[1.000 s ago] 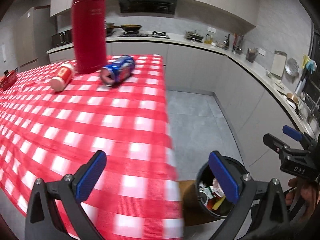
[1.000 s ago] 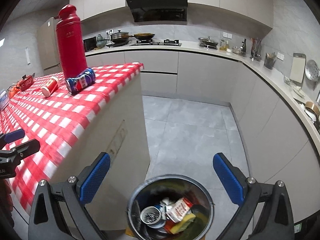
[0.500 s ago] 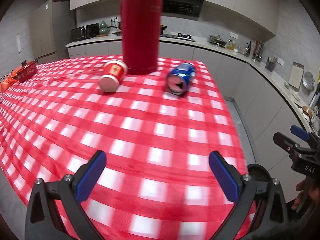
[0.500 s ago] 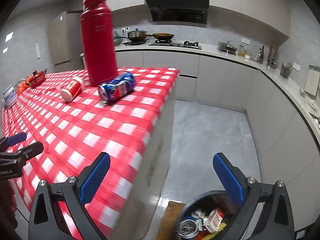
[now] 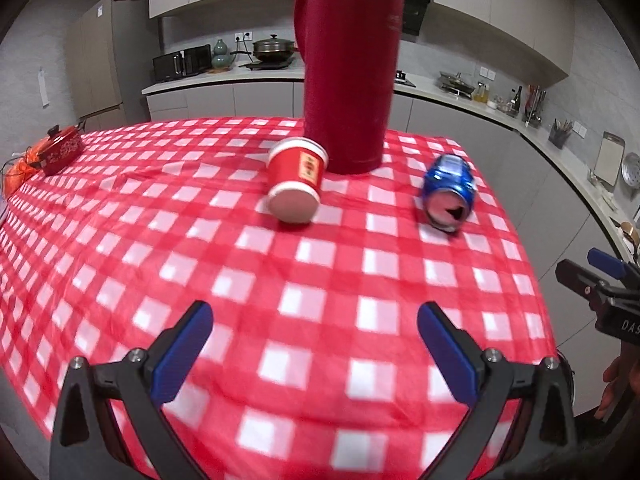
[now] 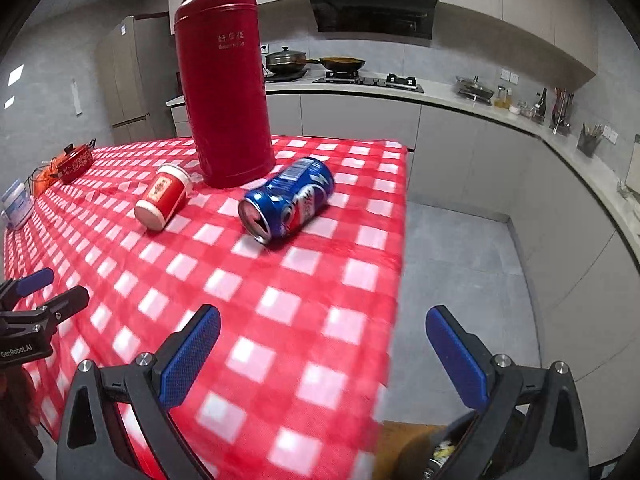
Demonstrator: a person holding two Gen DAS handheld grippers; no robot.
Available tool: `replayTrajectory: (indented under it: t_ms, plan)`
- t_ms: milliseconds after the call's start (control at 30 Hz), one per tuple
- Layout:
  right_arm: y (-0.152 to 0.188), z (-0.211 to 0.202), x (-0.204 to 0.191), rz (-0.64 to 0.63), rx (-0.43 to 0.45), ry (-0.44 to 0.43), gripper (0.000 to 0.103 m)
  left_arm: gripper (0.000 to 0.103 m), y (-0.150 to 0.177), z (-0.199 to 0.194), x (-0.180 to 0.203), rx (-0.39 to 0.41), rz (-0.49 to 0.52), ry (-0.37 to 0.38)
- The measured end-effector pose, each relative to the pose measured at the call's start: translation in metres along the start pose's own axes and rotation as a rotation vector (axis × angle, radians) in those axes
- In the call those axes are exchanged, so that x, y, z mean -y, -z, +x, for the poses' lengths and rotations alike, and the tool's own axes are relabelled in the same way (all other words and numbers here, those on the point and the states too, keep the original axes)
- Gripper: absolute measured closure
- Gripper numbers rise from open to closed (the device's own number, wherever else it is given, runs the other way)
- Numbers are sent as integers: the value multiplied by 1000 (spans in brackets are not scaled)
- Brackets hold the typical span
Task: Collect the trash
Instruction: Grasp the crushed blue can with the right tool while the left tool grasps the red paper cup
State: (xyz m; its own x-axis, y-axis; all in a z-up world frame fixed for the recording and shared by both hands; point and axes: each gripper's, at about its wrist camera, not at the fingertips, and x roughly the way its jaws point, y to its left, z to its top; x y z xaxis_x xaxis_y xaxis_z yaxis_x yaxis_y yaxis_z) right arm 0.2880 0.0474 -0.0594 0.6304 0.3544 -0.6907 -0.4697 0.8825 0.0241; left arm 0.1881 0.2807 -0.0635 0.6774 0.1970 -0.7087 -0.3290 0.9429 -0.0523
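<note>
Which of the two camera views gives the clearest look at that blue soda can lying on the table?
The right wrist view: the blue can lies on its side, sharp, showing its printed label and open top. In the left wrist view the same can is blurred and seen end-on, so mostly its opened top shows.

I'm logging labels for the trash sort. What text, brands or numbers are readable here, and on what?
"GenRobot.AI": body of the left hand-held gripper, seen from the right wrist.
"DAS", cut off at the frame edge: right hand-held gripper.
Red thermos: pale lettering, too blurred to read.
Blue can: logo and script, unreadable.
Red paper cup: label unreadable.
</note>
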Motion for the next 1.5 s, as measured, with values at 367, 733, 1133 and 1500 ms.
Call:
replayTrajectory:
  t_ms: [367,733,1133,1500]
  plan:
    - [-50,66,-30,82,-41,-14,0,1,-45,57,-25,-23,11,24]
    - [-83,128,-32,150,-100,-2,0,1,-73,106,-19,-59,41,61]
    - [-102,174,-49,52,-128,-81,21,3,-85,135,-20,-83,44,77]
    - [-98,185,-57,48,-168,-151,25,29,-84,144,-20,-112,44,100]
